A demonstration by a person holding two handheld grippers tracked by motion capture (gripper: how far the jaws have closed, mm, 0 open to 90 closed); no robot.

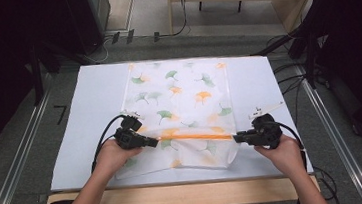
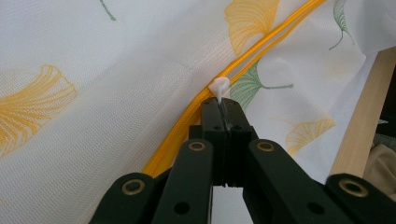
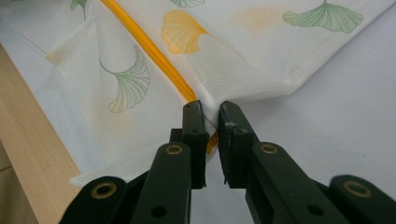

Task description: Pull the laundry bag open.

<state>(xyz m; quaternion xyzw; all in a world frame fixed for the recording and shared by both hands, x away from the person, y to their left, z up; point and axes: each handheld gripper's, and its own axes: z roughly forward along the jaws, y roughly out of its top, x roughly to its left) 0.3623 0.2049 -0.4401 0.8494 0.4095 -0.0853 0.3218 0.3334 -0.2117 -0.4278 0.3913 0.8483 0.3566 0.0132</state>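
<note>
Right, mesh bag (image 1: 180, 112) flat on white board (image 1: 93, 100), orange zipper (image 1: 192, 137) across near end. My left gripper (image 2: 223, 105) clamped tight on white zipper pull (image 2: 219, 87). My right gripper (image 3: 211, 116) pinching bag edge at zipper end, jaws slightly gapped around fabric. Judgement: keep right anchor firm, draw pull straight along track, low, no twist.

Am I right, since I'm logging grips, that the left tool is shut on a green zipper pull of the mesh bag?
Not quite: the zipper pull is white, not green, as the left gripper view shows. The left tool is shut on it, on the mesh bag.
</note>
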